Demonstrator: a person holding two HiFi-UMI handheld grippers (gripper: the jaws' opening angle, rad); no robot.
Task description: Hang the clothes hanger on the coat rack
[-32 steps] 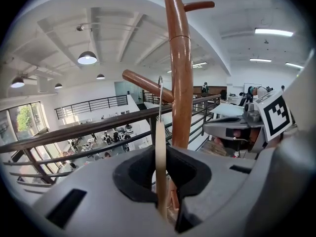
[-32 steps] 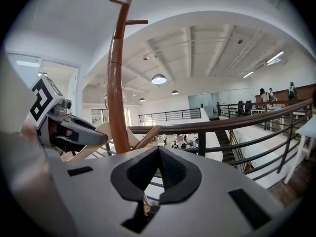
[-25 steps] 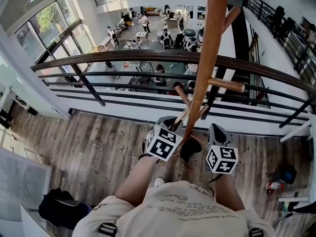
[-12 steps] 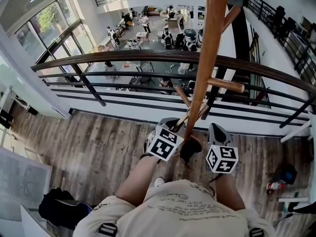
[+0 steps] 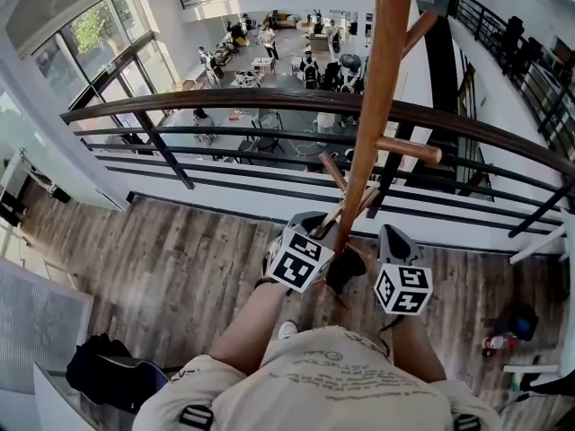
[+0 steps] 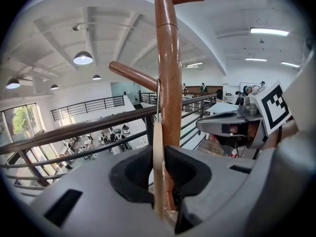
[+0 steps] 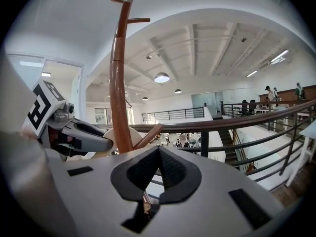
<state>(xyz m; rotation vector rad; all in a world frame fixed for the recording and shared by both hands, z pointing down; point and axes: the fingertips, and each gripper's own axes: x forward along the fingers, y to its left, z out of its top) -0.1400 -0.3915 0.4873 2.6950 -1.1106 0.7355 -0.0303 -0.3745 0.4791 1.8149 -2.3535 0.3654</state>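
One thin, pale wooden hanger [image 6: 157, 135] sits pinched in the left gripper [image 6: 159, 157].

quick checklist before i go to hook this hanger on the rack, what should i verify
1. Grip on the hanger: ok. The left gripper is closed on the thin pale wooden hanger, seen edge-on.
2. Free peg: ok. A bare brown wooden peg slants up from the brown wooden coat rack pole, above the hanger.
3. Hanger's hook facing that peg: cannot tell. The hook is not clearly shown in any view.
4. Right gripper out of the way: ok. Its fingers are together, and it sits beside the pole.
5. Rack base steady: cannot tell. The grippers and the person's body hide it in the head view.
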